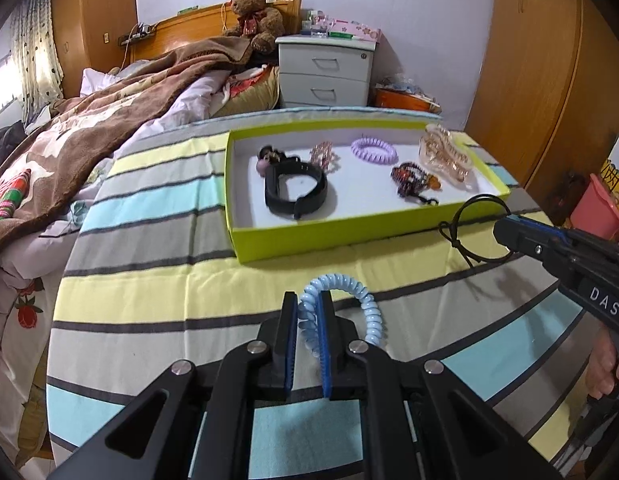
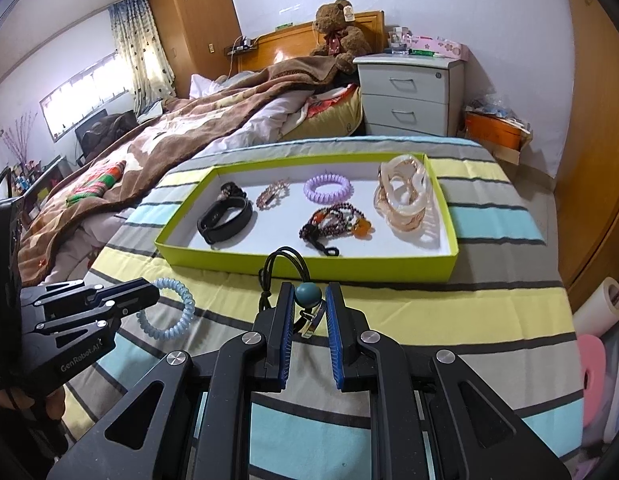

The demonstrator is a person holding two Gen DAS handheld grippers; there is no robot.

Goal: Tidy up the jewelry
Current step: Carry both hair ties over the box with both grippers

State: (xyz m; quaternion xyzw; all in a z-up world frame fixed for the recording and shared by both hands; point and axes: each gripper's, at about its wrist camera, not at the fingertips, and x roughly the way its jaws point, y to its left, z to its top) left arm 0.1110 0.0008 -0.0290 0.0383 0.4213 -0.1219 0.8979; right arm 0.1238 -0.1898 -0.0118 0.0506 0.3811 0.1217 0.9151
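Note:
My left gripper (image 1: 308,300) is shut on a light blue spiral hair tie (image 1: 369,308), close over the striped cloth; it also shows in the right wrist view (image 2: 177,312). My right gripper (image 2: 308,292) is shut on a black cord necklace with a teal bead (image 2: 307,294); its loop (image 1: 469,220) hangs in front of the tray. The lime green tray (image 2: 309,268) holds a black wristband (image 2: 225,220), a pink beaded piece (image 2: 271,194), a purple spiral tie (image 2: 327,188), a dark beaded bracelet (image 2: 333,220) and a clear amber hair claw (image 2: 405,196).
The tray sits on a striped cloth (image 2: 469,300) covering a table. A bed with brown blanket (image 2: 169,128) lies to the left. A white nightstand (image 2: 405,92) stands behind, a wooden wardrobe (image 2: 597,160) to the right.

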